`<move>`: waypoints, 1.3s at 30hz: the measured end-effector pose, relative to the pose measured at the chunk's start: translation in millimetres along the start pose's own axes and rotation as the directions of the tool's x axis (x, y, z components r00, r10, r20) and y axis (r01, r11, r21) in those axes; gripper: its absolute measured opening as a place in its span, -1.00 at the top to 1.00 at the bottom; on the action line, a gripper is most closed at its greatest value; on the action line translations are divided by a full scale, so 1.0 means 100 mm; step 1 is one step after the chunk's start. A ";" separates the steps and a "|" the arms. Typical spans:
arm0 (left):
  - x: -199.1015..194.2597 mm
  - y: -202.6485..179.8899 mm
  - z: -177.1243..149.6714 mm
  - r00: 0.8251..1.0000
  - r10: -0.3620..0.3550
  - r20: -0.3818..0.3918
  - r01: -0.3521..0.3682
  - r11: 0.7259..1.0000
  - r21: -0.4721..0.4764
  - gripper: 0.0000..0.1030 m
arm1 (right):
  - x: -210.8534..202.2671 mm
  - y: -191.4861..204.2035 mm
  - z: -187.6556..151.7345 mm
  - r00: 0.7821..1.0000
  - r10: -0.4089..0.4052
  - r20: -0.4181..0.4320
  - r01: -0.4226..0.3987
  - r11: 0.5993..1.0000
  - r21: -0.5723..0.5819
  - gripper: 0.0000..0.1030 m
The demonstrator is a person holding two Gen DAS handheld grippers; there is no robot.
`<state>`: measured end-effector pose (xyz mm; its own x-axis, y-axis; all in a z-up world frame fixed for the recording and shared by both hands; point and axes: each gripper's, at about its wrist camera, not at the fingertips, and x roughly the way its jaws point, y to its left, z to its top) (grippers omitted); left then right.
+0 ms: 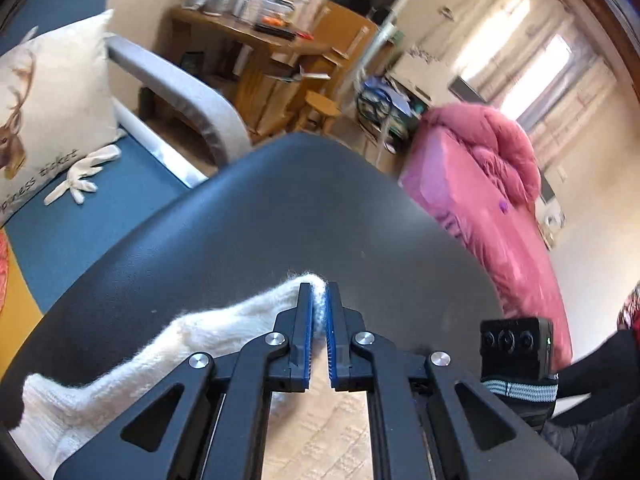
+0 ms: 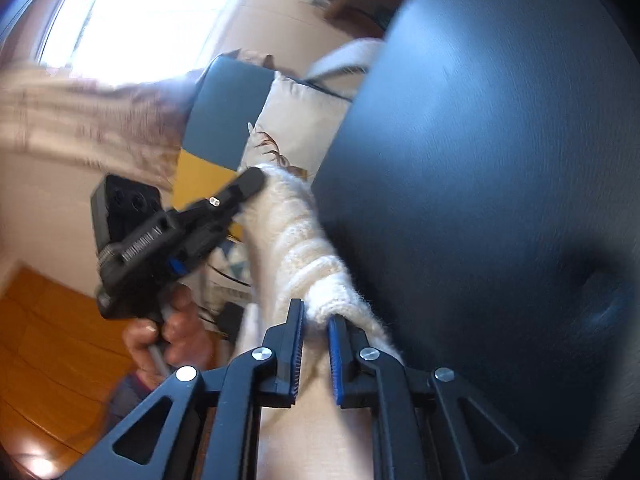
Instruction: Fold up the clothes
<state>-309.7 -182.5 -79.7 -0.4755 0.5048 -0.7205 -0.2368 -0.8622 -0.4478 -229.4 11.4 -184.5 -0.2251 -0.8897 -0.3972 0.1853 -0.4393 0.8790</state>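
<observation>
Over the dark worktop (image 1: 280, 216): a cream knit garment (image 1: 168, 344) hangs stretched, towards 7 o'clock.
Left gripper (image 1: 319, 304): jaws pinching one end.
Right gripper (image 2: 316, 316): jaws pinching the other, likely keeping it taut for folding.

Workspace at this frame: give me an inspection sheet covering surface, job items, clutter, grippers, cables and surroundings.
Surface: round black table, bare apart from the garment.
Job's things: cream knitted garment, stretched along the table's near edge.
Clutter: white glove on the blue sofa, off the table.
Grippers: left gripper and right gripper each shut on the knit.
Cables: nothing seen.
Surroundings: deer-print cushion, pink quilt, cluttered wooden desk; right wrist view motion-blurred.
</observation>
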 end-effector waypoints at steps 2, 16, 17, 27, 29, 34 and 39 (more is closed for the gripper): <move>0.08 0.06 -0.03 0.999 0.048 -0.010 -0.048 0.999 -0.016 0.91 | 0.02 0.04 0.00 0.998 -0.057 -0.004 0.057 0.997 -0.049 0.80; 0.31 0.37 0.07 0.978 0.197 -0.070 -0.209 0.943 -0.258 0.51 | 0.01 0.27 -0.10 0.938 -0.345 0.039 0.342 0.896 -0.283 0.75; 0.21 0.40 0.05 0.980 0.193 -0.055 -0.201 0.941 -0.273 0.51 | -0.01 0.26 -0.10 0.945 -0.327 0.023 0.321 0.907 -0.272 0.68; -0.49 0.44 -0.61 0.997 0.046 0.057 -0.024 0.942 -0.336 0.51 | -0.34 0.86 -0.19 0.929 -0.356 0.098 0.344 0.736 -0.584 0.48; -0.51 0.49 -0.76 0.997 0.045 0.057 -0.021 0.929 -0.369 0.51 | -0.08 1.09 -0.13 0.921 -0.372 0.112 0.343 0.642 -0.685 0.48; -0.55 0.61 -1.14 0.997 0.044 0.057 -0.014 0.893 -0.450 0.52 | 0.76 1.20 0.10 0.845 -0.524 0.108 0.386 0.457 -0.801 0.49; -0.72 0.67 -1.40 0.995 0.040 0.095 0.013 0.865 -0.501 0.52 | 1.03 0.95 0.36 0.806 -0.588 0.072 0.430 0.497 -0.754 0.53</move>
<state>-172.9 -270.6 -132.2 -0.5630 0.4635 -0.6843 0.2136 -0.7183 -0.6622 -269.0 -117.5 -132.4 -0.3596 -0.4494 -0.8178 0.7161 -0.6948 0.0669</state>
